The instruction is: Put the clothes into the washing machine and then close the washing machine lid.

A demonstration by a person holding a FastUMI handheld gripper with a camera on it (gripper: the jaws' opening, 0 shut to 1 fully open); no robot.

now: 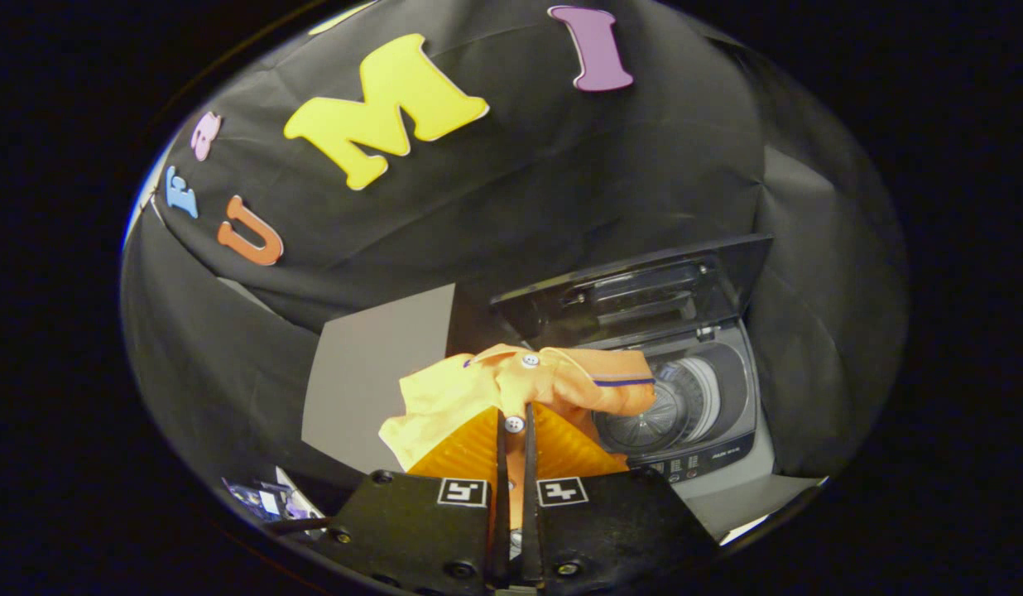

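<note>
**Gripper holding an orange shirt near an open washing machine**

The gripper (513, 426) has its two orange ribbed fingers (470, 451) drawn almost together, leaving only a thin gap. Both press on a fold of an orange-yellow shirt (511, 385), which is pinched between them. The cloth bunches up just above the fingertips and spills to either side. A white button sits right at the fingertips, and a second button lies a little further ahead on the collar area. A dark stripe runs along the edge of the shirt's right-hand part.

Beyond the fingers and to their right stands a top-loading washing machine (710, 451), grey with a dark control strip along its near edge. Its lid (636, 290) is raised, tilted back behind the opening. The round drum (685, 406) is visible inside, with the right end of the shirt overlapping its left rim in this view. The shirt is held in the gripper, not yet in the drum.
</note>
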